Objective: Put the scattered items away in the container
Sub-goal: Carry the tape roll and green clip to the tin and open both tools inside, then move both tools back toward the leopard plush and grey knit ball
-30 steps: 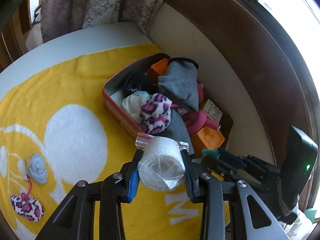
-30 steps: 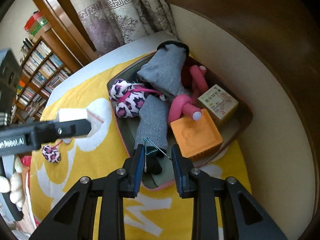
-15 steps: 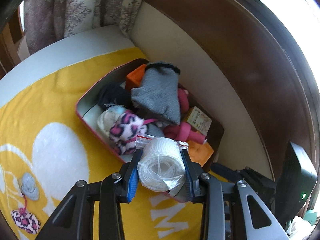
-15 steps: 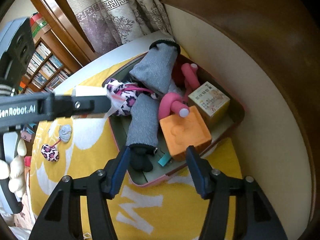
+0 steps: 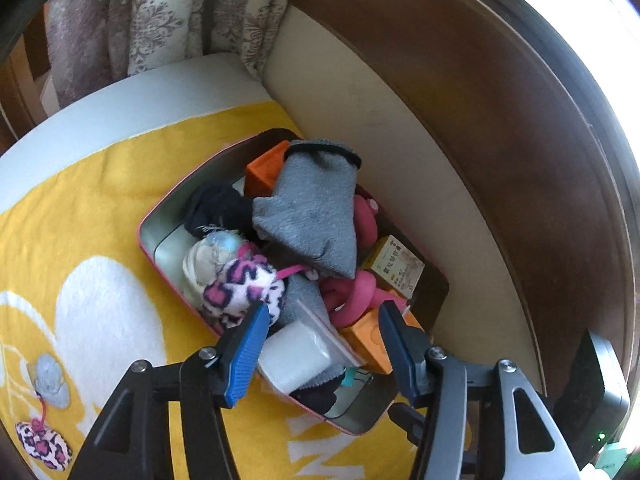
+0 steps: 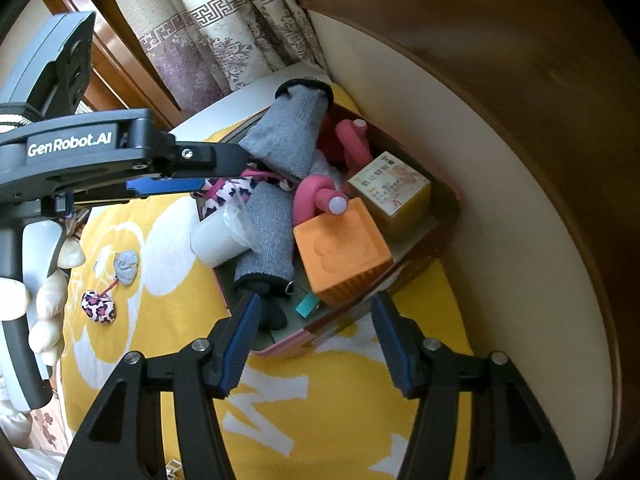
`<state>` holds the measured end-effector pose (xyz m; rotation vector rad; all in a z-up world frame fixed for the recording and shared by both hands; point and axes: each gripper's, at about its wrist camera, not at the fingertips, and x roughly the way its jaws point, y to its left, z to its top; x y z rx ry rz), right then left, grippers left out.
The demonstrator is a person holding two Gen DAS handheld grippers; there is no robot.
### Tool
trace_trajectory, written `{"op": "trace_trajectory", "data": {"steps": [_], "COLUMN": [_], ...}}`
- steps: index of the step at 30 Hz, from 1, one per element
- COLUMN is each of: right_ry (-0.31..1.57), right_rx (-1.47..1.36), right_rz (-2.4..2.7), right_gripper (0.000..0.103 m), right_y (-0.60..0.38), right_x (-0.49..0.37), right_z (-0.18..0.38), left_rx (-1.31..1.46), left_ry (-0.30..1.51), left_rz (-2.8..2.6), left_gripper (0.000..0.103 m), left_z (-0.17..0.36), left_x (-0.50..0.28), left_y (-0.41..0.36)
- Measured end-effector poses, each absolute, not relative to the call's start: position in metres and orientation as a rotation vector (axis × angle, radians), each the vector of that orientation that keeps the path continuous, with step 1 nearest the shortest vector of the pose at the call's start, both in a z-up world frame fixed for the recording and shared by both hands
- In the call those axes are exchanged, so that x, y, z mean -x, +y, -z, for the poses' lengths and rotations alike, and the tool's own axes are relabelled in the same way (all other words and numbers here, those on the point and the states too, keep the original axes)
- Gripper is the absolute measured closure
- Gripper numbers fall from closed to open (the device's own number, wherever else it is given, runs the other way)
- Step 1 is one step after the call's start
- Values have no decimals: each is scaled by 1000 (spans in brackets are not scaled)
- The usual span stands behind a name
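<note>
We see the bagged white roll (image 5: 294, 354) lying in the near end of the tin box (image 5: 160, 236), on top of a grey sock (image 6: 270, 232) and leaning over the box's left rim. We judge it light and soft, its plastic bag slippery, so we would pinch it across its round sides, not by the loose bag. Its long axis seems to run from the near left rim toward the far right of the box. The left claw (image 5: 320, 346) hovers over it, spread wide and holding nothing. The right claw (image 6: 314, 338) is also spread and empty, at the box's near edge. Out on the yellow blanket (image 5: 80, 208), a leopard-print pompom (image 6: 99, 307) tied to a grey one (image 6: 126, 266) is not yet in the box.
</note>
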<state>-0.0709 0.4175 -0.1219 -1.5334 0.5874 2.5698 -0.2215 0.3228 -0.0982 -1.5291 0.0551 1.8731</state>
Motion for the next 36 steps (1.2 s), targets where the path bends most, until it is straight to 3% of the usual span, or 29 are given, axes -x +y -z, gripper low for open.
{"op": "trace_trajectory", "data": {"steps": [22,36], "right_ry": [461,403], "right_rx": [1621,1722], "right_rz": [-2711,-2749], "right_gripper": [41,41], "right_y": [328,255], "right_x": [93,116], "right_z": [110,117], "left_rx": [1636,1642], "left_ry": [-116,-94], "left_rz": [-2043,-2206], "left_gripper": [45,45], "left_z": [102,99], "left_x": [216,209], "left_y": [180,82]}}
